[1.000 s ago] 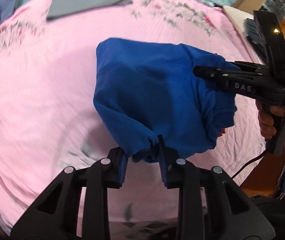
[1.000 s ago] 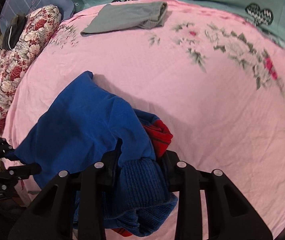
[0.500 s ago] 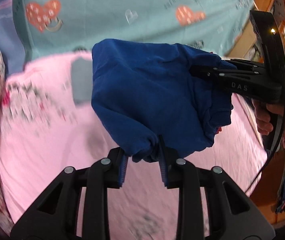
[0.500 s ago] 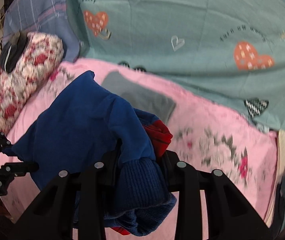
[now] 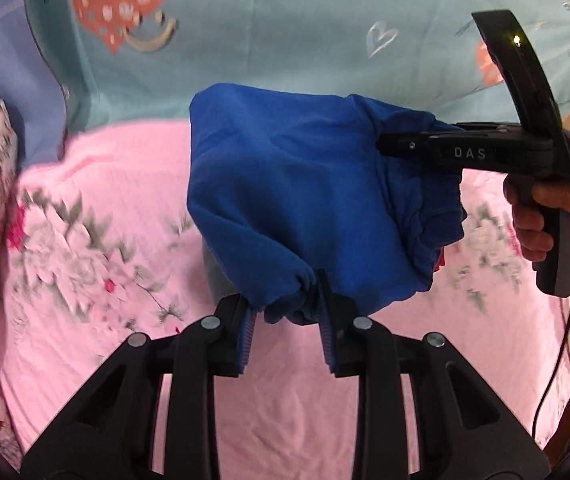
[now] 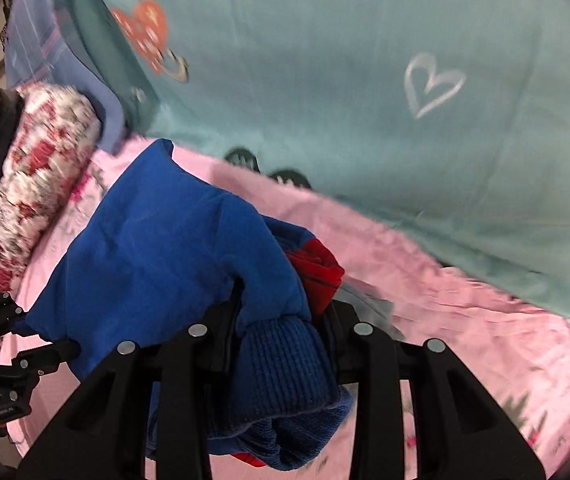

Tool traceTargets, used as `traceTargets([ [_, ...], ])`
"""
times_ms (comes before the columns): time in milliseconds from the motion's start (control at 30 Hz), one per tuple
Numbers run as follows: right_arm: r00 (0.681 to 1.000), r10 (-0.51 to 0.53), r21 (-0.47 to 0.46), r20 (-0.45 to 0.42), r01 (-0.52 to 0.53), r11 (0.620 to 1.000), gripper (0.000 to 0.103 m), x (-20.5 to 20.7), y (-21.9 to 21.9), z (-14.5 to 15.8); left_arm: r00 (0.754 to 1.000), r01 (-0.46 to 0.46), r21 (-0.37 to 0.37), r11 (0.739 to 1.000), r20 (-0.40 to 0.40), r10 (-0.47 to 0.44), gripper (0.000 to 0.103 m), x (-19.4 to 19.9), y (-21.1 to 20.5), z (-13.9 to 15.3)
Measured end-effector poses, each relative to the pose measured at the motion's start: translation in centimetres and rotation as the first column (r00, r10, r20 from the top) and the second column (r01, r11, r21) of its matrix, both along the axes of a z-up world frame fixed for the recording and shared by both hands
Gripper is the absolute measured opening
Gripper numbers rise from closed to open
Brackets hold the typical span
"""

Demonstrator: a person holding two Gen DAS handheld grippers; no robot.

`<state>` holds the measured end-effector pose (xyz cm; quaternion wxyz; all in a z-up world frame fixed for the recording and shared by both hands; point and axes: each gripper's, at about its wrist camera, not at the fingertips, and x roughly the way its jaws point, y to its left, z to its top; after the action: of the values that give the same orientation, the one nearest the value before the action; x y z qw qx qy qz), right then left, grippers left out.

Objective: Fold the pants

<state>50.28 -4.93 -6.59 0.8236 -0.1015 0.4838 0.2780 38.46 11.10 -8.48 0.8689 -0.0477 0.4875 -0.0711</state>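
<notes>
I've carried the blue pants (image 5: 301, 200) across the pink floral sheet (image 5: 97, 216) toward its far edge, both grippers travelling w/ them. A sec ago the sheet filled both views around the pants; now the teal heart-print blanket (image 5: 285, 32) at the sheet's far edge fills the upper half of each view. Folded grey garment (image 5: 215, 276), which lay far up the sheet, is now right behind the pants' lower edge, mostly hidden. Floral pillow (image 6: 33, 184) at the sheet's left edge has come much closer in the R wrist view.
</notes>
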Motion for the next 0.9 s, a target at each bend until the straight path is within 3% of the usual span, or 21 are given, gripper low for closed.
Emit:
traceTargets([
  [133,0.999,0.026,-0.002,-0.039,-0.026,1.000,0.034,1.2,-0.4,-3.9,0.999,0.011,0.019,1.000,-0.046,-0.010,0.028,0.9,-0.1,-3.5],
  [233,0.998,0.012,0.059,-0.058,-0.009,0.998,0.036,2.0,-2.0,-5.9,0.999,0.031,0.019,0.999,-0.041,-0.030,0.031,0.9,0.1,-5.3],
  [333,1.000,0.002,0.077,-0.031,0.000,0.997,0.055,2.2,-2.8,-7.4,0.998,0.023,0.012,1.000,-0.055,-0.022,0.039,0.8,0.6,-7.0],
  [433,0.997,-0.026,0.135,-0.071,0.035,0.990,0.061,2.3,-3.6,-7.2,0.998,-0.010,-0.001,1.000,-0.056,0.010,0.049,0.6,1.3,-7.5],
  [533,0.994,-0.053,0.148,-0.091,0.066,0.987,0.067,1.4,-5.0,-4.7,1.000,0.013,0.022,1.000,-0.028,-0.012,0.052,-0.4,2.1,-5.2],
  [633,0.994,-0.104,0.205,0.018,0.098,0.974,0.067,-1.5,-7.1,0.2,0.994,-0.009,0.110,0.994,0.108,-0.003,0.064,-2.1,3.4,-0.7],
  [667,0.992,-0.108,0.256,0.060,0.089,0.962,0.067,-2.7,-7.6,1.9,0.988,-0.016,0.115,0.993,0.153,-0.002,0.064,-2.2,3.8,0.9],
  [733,0.996,-0.071,0.352,0.061,0.045,0.935,0.065,-4.0,-7.6,3.1,0.981,-0.006,0.054,0.998,0.196,-0.004,0.062,-1.5,3.9,2.8],
  [767,0.998,-0.042,0.385,0.047,0.020,0.923,0.060,-4.3,-7.3,3.2,0.978,0.022,-0.004,1.000,0.209,-0.021,0.062,-0.5,3.6,3.4],
  [800,1.000,0.005,0.406,0.020,-0.013,0.914,0.048,-4.6,-6.3,2.7,0.976,0.048,-0.038,0.998,0.216,-0.038,0.061,0.5,2.9,3.5],
  [900,0.999,0.037,0.334,-0.035,-0.023,0.942,0.038,-4.4,-4.6,-0.5,0.983,0.085,-0.069,0.994,0.167,-0.072,0.051,3.9,1.1,1.0],
])
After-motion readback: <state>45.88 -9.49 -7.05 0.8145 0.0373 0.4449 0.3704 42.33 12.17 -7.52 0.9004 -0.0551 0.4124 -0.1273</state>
